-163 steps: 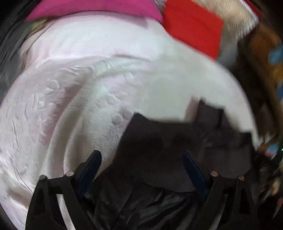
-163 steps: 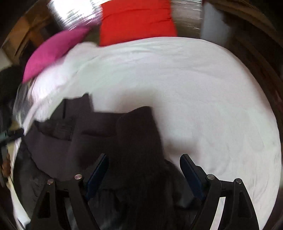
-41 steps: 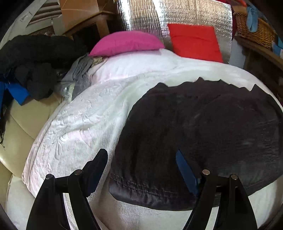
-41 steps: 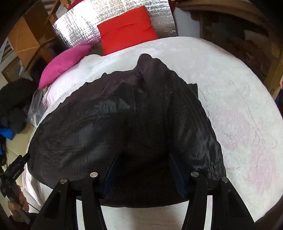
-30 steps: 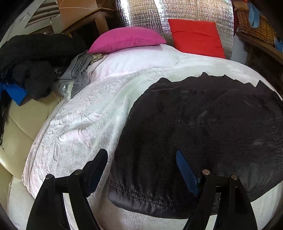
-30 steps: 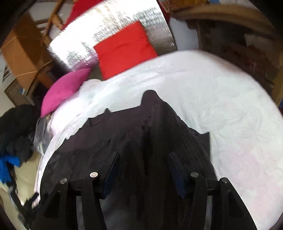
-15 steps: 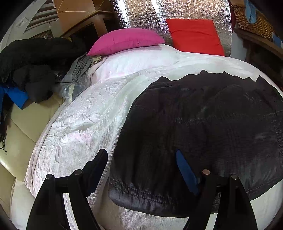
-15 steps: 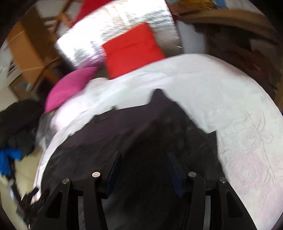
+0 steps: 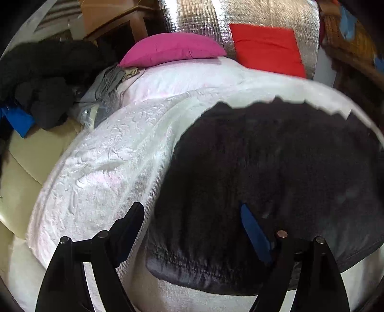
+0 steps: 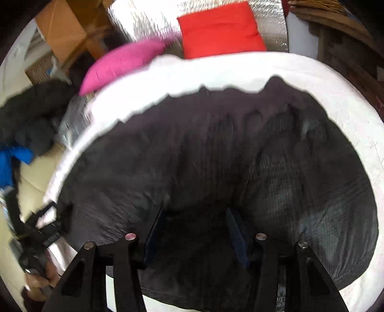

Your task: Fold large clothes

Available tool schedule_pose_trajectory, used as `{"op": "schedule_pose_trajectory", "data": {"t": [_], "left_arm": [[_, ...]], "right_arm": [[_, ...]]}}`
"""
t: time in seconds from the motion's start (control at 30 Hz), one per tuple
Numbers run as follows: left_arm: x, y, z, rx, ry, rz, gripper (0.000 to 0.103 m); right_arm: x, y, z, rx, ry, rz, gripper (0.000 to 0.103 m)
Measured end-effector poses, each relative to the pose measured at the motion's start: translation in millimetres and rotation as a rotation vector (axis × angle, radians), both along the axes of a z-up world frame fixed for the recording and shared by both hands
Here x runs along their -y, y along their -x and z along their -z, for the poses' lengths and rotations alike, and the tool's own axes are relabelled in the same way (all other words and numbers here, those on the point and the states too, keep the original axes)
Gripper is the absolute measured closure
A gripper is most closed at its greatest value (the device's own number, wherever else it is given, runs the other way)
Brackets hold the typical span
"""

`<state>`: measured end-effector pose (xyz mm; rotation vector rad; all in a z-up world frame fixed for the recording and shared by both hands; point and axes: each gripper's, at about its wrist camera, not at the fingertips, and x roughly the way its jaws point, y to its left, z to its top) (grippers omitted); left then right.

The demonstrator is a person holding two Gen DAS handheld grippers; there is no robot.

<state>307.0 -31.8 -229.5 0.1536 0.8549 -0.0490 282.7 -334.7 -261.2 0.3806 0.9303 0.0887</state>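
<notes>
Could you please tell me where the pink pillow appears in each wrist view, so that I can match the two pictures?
Left wrist: pink pillow upper middle, at the head of the bed.
Right wrist: pink pillow upper left, blurred.
Shared landmark: the red pillow lies just right of it in both views, against the silver backing.

A: Head of the bed, white embossed cover, a pink cushion beside a red cushion.

B: And behind them, a silver quilted panel against the wall. Wooden furniture on the left, a wicker basket on the right.

A: Dark clothes pile beside the bed.
</notes>
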Motion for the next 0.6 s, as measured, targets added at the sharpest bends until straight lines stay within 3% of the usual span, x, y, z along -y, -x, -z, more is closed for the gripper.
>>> {"op": "schedule_pose_trajectory", "data": {"t": [0.1,0.17,0.27,0.33,0.47,0.6], "left_arm": [[-11.4,-19.3,-15.2,0.023,0.031,-0.023,0.020],[-16.7,-42.3,-14.1,-0.011,0.017,-0.040,0.020],[-21.9,-69.6,10.7,-0.125,0.026,-0.081,0.020],[-18.4,-76.0,21.3,-0.148,0.030,-0.094,0.020],[-1.8,-70.0,18.0,-0.094,-0.072,-0.069,0.020],[-10.8,-47.6,-2.2,-0.020,-0.027,-0.063,0.020]], "right_arm": [[12.2,-3.0,-18.3,0.087,-0.026,0.049,0.047],[27.7,-14.3,-18.7,0.104,-0.060,0.107,0.047],[49.2,-29.7,-8.5,0.077,-0.090,0.167,0.047],[58.2,-49.3,10.0,0.032,-0.132,0.172,0.047],[59.7,-53.7,17.7,0.014,-0.145,0.168,0.047],[60.2,-26.3,-5.1,0.087,-0.131,0.168,0.048]]}}
